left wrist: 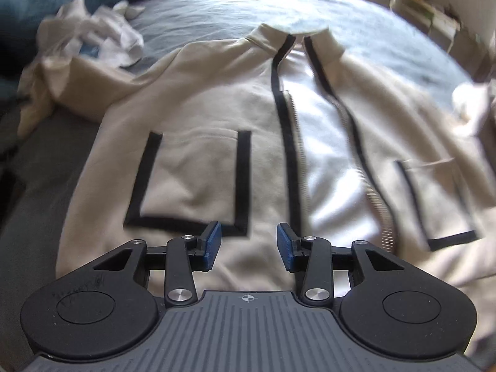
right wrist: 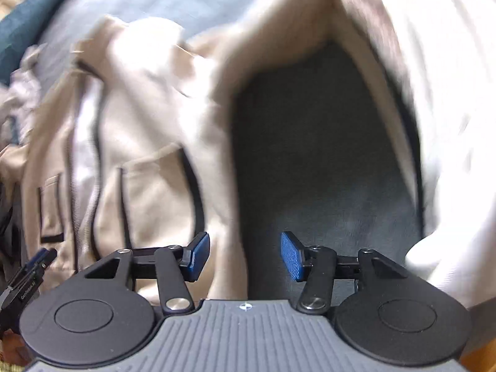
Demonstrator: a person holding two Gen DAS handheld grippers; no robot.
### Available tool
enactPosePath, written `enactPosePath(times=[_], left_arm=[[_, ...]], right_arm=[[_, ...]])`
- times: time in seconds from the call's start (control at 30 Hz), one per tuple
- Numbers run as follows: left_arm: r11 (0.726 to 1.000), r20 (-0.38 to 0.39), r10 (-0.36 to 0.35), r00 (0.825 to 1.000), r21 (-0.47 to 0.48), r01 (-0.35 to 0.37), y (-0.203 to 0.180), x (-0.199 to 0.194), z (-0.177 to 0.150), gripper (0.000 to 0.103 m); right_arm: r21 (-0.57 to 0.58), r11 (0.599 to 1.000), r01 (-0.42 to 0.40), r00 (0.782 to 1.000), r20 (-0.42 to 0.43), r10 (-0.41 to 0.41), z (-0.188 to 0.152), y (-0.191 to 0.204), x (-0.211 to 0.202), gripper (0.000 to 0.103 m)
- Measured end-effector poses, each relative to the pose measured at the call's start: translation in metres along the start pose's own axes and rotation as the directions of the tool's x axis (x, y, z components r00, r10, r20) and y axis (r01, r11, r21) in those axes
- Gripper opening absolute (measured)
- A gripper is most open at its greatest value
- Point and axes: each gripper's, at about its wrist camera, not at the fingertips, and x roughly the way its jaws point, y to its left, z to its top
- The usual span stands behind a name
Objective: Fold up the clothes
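Jacket (left wrist: 217, 99) is being left unzipped and flat on bed (left wrist: 217, 9) under both empty, parted grippers (left wrist: 248, 245) (right wrist: 245, 255), its right sleeve (right wrist: 434, 93) risking bunching if grabbed carelessly.

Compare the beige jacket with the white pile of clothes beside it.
The beige jacket lies spread flat, front up and unzipped; the white pile is crumpled in a heap. The jacket has black trim on its zipper and pockets; the pile shows none. Both rest on the grey bedspread, unfolded.
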Motion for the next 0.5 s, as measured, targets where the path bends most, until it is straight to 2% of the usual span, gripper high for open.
enactPosePath(times=[0.1,0.17,0.27,0.33,0.4,0.5], left_arm=[[0.992,-0.051,-0.117,0.992,-0.060,0.114,-0.008,-0.013,-0.015,0.040],[0.985,-0.102,-0.160,0.982,-0.076,0.153,-0.020,-0.008,-0.026,0.040],[0.972,-0.178,-0.226,0.958,-0.104,0.210,-0.038,0.000,-0.044,0.040],[0.965,-0.212,-0.248,0.945,-0.142,0.221,-0.044,0.008,-0.054,0.040],[0.963,-0.215,-0.245,0.945,-0.164,0.213,-0.048,0.013,-0.060,0.039],[0.960,-0.228,-0.252,0.941,-0.184,0.213,-0.051,0.020,-0.067,0.039]], right_arm=[[-0.146,0.986,-0.077,0.995,0.048,0.085,0.016,0.039,-0.005,0.054],[-0.230,0.964,-0.136,0.989,0.021,0.145,0.033,0.075,0.015,0.054],[-0.328,0.926,-0.190,0.981,-0.029,0.191,0.044,0.126,0.051,0.053],[-0.376,0.907,-0.187,0.982,-0.063,0.177,0.046,0.157,0.070,0.053],[-0.415,0.893,-0.173,0.985,-0.091,0.149,0.046,0.178,0.089,0.053],[-0.487,0.870,-0.075,0.995,-0.098,0.031,0.044,0.209,0.113,0.053]])
